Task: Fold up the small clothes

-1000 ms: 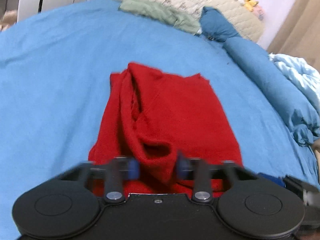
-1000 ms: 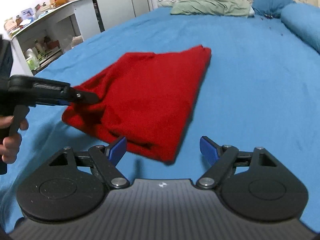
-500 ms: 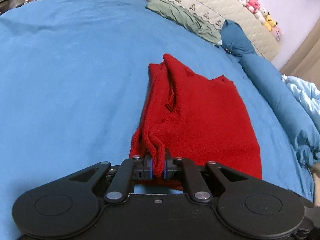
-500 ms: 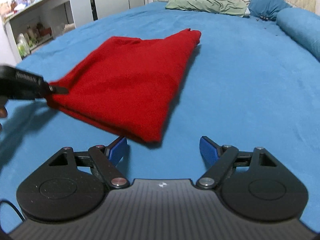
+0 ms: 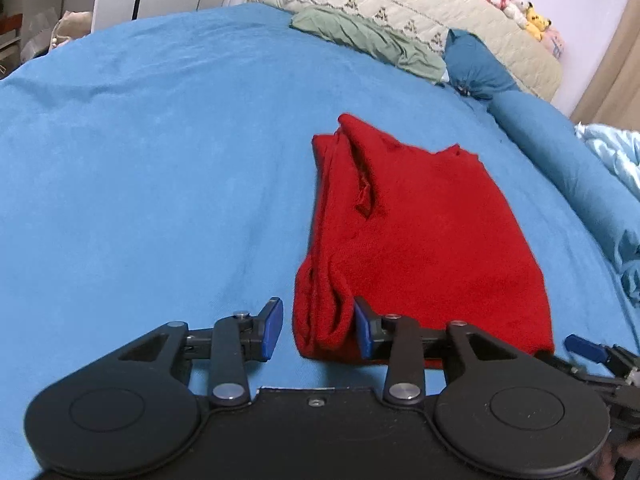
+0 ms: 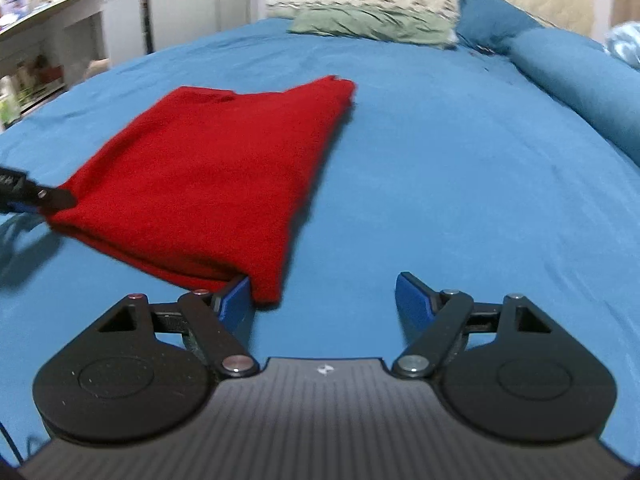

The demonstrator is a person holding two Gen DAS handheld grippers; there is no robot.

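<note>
A folded red knit garment lies flat on the blue bed sheet. My left gripper is open, its blue pads on either side of the garment's near left corner, not pinching it. In the right wrist view the garment lies ahead and to the left. My right gripper is open and empty; its left pad touches the garment's near right corner. The left gripper's tip shows at the far left against the cloth edge. The right gripper's tip shows in the left wrist view.
A green pillow, a dark blue cushion and a blue bolster lie along the cream headboard. A light blue duvet is at the right. A white desk with shelves stands left of the bed.
My left gripper has opened and let go of the garment's corner, which now rests on the sheet. My right gripper has moved closer to the garment's near right corner.
</note>
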